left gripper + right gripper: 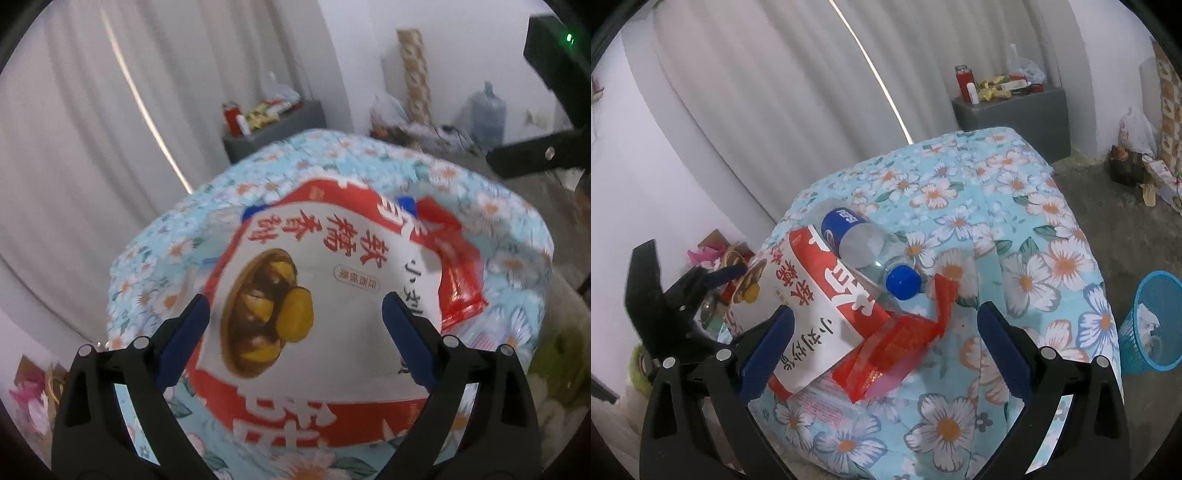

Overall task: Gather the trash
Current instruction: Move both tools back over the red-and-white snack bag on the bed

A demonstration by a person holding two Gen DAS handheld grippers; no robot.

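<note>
- Left wrist view: I am looking down over my left gripper [295,314], its blue-padded jaws spread wide and holding nothing. Between and beyond them a large white and red snack bag printed with chestnuts [314,295] is lying flat on a blue floral quilted cover [509,258]. A crumpled red foil wrapper [458,273] is lying at the bag's right edge.
- Right wrist view: my right gripper [886,332] is hovering with jaws spread, empty, over the same pile. An empty clear plastic bottle with a blue cap and blue label [868,247] is lying on its side, touching the bag [812,302] and near the wrapper [897,343]. A blue mesh waste basket [1152,321] is standing on the floor, well apart on the right.
- Handling, as I judge it: the bag looks light, limp and slippery, so I would pinch a free edge or corner. The bottle seems light and inclined to roll, so I would grip it across the body.
</note>
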